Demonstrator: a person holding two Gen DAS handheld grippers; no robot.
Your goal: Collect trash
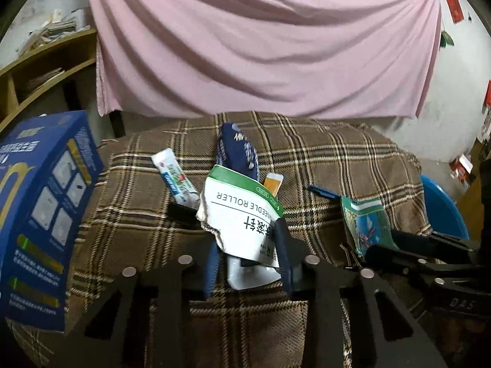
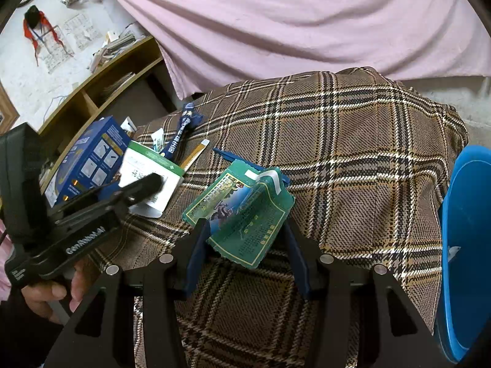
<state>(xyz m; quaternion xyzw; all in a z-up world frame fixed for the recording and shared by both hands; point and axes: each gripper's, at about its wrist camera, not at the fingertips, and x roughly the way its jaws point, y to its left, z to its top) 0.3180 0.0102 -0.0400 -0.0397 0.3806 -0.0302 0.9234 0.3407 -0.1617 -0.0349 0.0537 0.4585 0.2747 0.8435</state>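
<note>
Plaid cloth point(image 2: 353, 153), both claws w/ wrappers.

Both my wrist cameras sit close above the plaid-covered counter point(image 1: 337, 165), facing its far edge; both views show the littered middle.

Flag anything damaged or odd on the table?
The white pouch between the left gripper fingers is crumpled, its left edge torn ragged. The green packet in the right gripper is creased. Other wrappers lie scattered on the plaid cloth.
</note>
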